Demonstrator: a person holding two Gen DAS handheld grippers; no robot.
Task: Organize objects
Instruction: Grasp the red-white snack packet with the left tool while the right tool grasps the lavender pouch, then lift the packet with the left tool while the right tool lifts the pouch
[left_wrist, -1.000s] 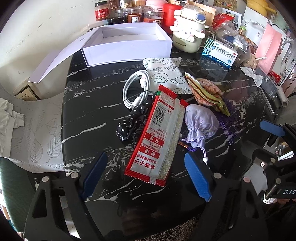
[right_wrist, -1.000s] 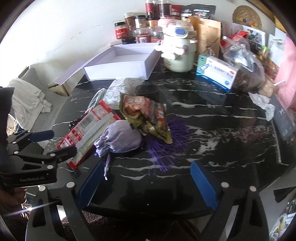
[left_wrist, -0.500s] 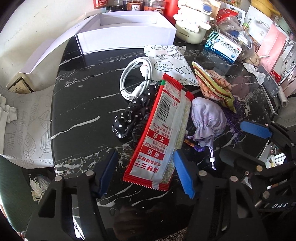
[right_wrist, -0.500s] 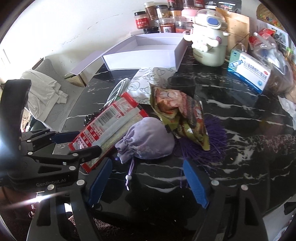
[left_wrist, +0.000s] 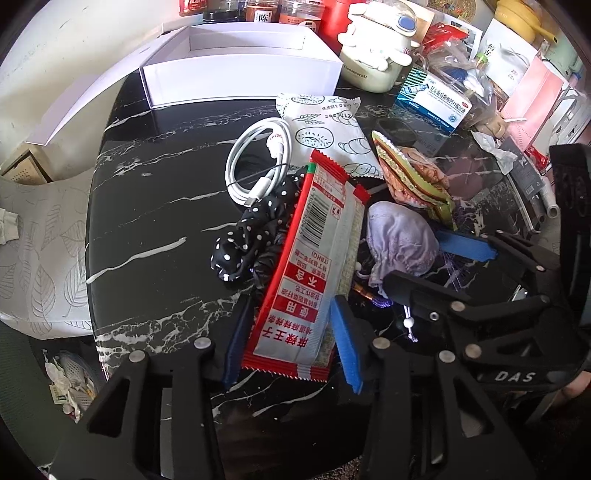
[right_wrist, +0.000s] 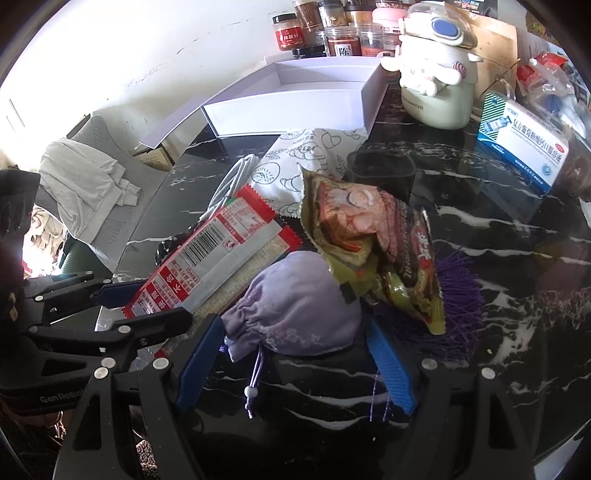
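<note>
A long red-and-white snack packet lies on the black marble table. My left gripper is open with its blue pads on either side of the packet's near end. A lilac drawstring pouch lies beside the packet. My right gripper is open, its pads on either side of the pouch. A green snack bag rests partly on the pouch. A white cable coil, a black polka-dot scrunchie and a white printed packet lie behind. An open white box stands at the back.
A white character mug, a blue-and-white medicine box, jars and bags crowd the back and right. A purple fringed item lies under the green bag. A cloth-covered chair stands left of the table.
Both grippers have moved forward and down: the left one now straddles the snack packet's near end, the right one straddles the pouch. The left jaws have narrowed.
</note>
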